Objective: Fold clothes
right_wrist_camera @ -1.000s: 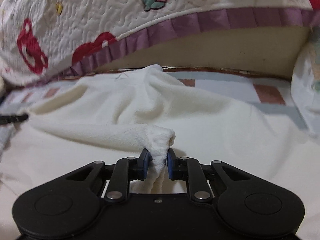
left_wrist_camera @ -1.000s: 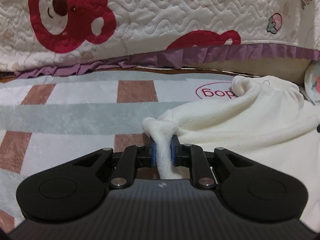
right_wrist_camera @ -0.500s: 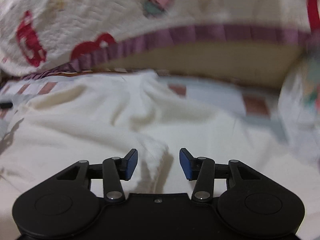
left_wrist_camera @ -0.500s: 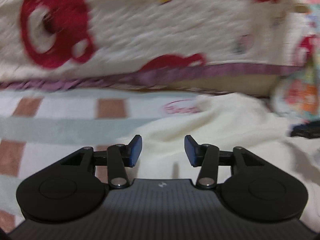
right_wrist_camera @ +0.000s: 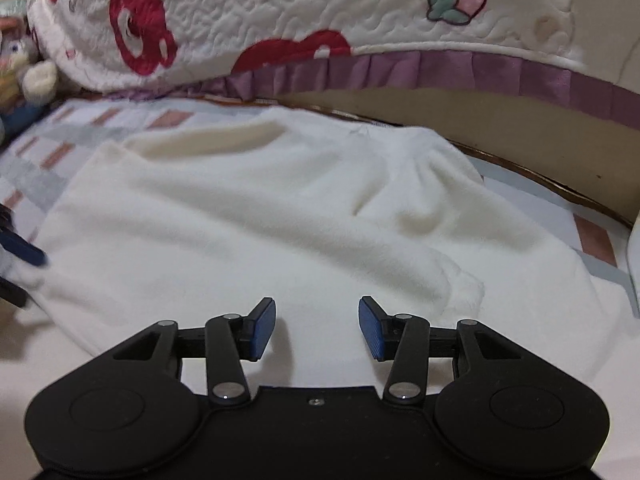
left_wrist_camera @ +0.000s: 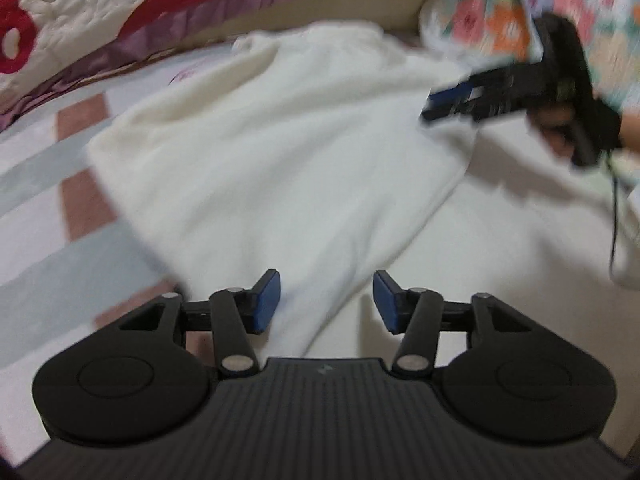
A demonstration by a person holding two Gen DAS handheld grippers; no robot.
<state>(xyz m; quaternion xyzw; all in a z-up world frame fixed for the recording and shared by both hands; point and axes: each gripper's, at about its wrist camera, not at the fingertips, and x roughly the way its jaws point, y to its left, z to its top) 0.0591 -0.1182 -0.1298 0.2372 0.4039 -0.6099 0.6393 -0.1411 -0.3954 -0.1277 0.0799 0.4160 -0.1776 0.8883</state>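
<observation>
One cream garment (right_wrist_camera: 256,232) lies folded on the checked blanket (left_wrist_camera: 44,216); two grippers, left gripper (left_wrist_camera: 326,302) and right gripper (right_wrist_camera: 317,328), hover above it, both released.

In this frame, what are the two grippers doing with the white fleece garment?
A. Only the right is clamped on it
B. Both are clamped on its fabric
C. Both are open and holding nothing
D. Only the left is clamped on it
C: the left gripper and right gripper each show blue pads spread apart with nothing between them, while the white fleece garment lies loose on the bed.
</observation>
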